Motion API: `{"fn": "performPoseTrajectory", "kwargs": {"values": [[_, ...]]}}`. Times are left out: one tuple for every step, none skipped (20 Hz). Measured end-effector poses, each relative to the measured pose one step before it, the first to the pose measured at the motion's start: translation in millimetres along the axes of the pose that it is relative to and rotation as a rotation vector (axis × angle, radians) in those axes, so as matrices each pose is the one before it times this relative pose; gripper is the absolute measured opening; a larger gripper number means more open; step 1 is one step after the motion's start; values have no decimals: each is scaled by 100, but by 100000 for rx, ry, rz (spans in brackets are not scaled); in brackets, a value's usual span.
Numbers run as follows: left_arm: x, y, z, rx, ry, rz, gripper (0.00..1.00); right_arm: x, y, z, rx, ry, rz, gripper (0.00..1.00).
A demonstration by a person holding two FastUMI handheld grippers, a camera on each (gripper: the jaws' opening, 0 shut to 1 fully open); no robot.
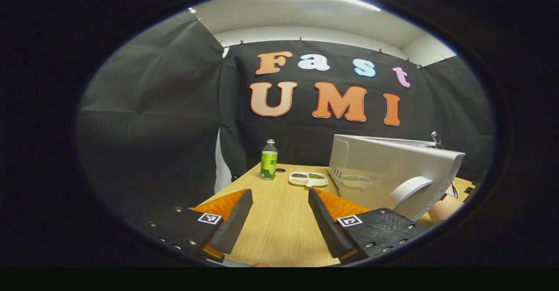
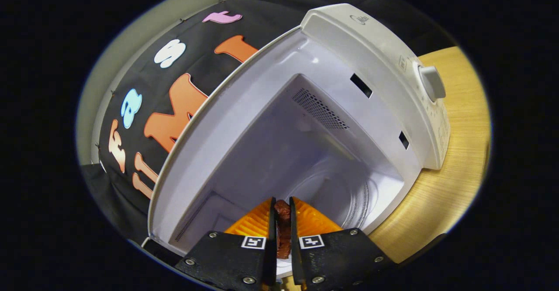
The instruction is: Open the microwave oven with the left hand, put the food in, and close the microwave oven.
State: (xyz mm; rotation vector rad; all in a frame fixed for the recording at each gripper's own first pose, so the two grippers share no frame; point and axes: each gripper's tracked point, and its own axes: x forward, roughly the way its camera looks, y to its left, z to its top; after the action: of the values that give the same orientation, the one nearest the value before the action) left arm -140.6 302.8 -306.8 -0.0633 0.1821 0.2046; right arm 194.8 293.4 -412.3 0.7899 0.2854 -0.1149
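Black cloth walls close off the booth behind a pale wooden desk (image 1: 279, 221).

From the left gripper view, the left tool (image 1: 279, 210) hangs over the near part of the desk with its fingers wide apart and nothing between them. Far ahead of it stand a bottle (image 1: 269, 160) with a green label and, just to the right of that, a white tray (image 1: 308, 178) with divided compartments holding dark and green contents. To the right of the tool stands the microwave (image 1: 393, 168), its door (image 1: 380, 181) swung open toward the camera, with a curved handle (image 1: 410, 190) on its near face. The tray's reflection shows faintly in the door. A bit of a hand (image 1: 445, 208) shows at the right edge, beyond the door.

In the right gripper view, the picture is tilted. The right tool (image 2: 283, 221) sits at the mouth of the microwave's open cavity (image 2: 305, 151), its fingers nearly together and clamped on a dark reddish-brown piece of food (image 2: 283, 225), which stands upright between them. The food is held in the air at the front of the cavity, above the round glass turntable (image 2: 349, 195) that lies just beyond the fingertips. A vent grille (image 2: 321, 109) marks one inner wall. Outside the cavity, the control panel carries a round knob (image 2: 432, 83), and the desk shows beyond it on the right.
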Motion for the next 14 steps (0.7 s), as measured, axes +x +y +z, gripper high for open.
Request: {"fn": "performPoseTrajectory", "kwargs": {"values": [[123,64,-49,-104,159,252,80,233,-32,48,-2044,384,-21,15],[-53,223,-127,-274,208,339,80,-69,-366,151,-3865,-8,-2024,18],[-32,62,-77,-374,228,297,80,8,-681,77,-5268,-923,-2260,20],[45,104,-156,-389,242,235,80,-215,-171,435,-5276,-904,-635,27],[-118,89,-30,-298,193,214,80,-327,-110,294,-4447,-395,-16,31],[-3,20,-102,-302,178,316,80,-577,261,572,-4022,-1096,863,41],[-149,102,-28,-175,87,353,80,-567,193,628,-3802,-1219,1103,38],[-130,158,-14,-90,-65,419,80,-474,61,504,-3899,-1356,248,62],[-124,123,94,-58,-203,332,80,-508,57,549,-3644,-1428,674,70],[-214,18,76,5,-167,125,80,-613,85,484,-3747,-855,754,81],[-78,4,119,204,-118,61,80,-660,7,561,-3706,-808,545,87],[15,-80,-54,312,205,94,81,-541,136,351,-3796,-476,1229,94],[-89,104,-20,184,221,271,81,-722,107,453,-3888,-361,1583,94],[2,14,-16,-99,201,88,81,-752,192,431,-3942,-146,1764,94]]}}
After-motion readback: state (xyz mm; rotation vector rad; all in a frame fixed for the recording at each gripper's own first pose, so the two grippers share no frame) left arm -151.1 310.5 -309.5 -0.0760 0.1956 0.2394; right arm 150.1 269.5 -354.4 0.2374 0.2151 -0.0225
